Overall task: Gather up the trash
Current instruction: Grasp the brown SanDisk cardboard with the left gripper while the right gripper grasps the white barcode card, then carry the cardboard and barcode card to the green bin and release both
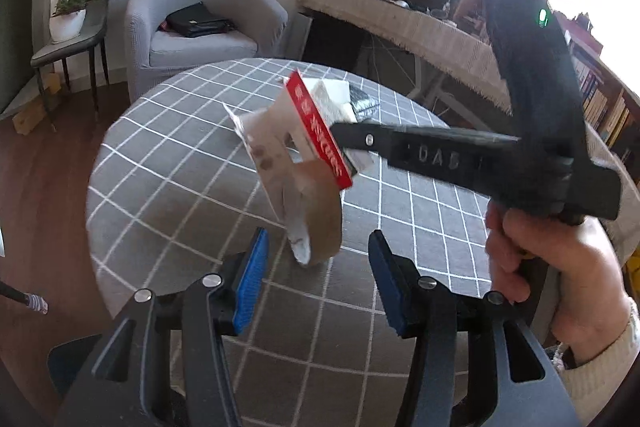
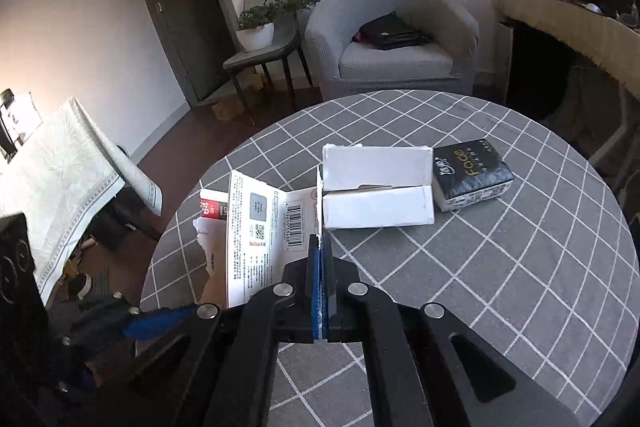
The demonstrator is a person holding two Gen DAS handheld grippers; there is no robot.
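The right tongs (image 2: 320, 259) are clenched on a torn memory-card package (image 1: 304, 163), lifted above the checked surface (image 1: 168, 163). Its long axis hangs downward, ending between and just ahead of the released left tongs (image 1: 318, 267), the nearer free pair.

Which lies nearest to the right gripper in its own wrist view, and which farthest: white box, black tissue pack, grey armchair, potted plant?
From the right gripper, shut on the torn packaging:
1. White box, just ahead on the table.
2. Black tissue pack, beside the box, ahead-right.
3. Grey armchair and potted plant, beyond the table; too close to call.
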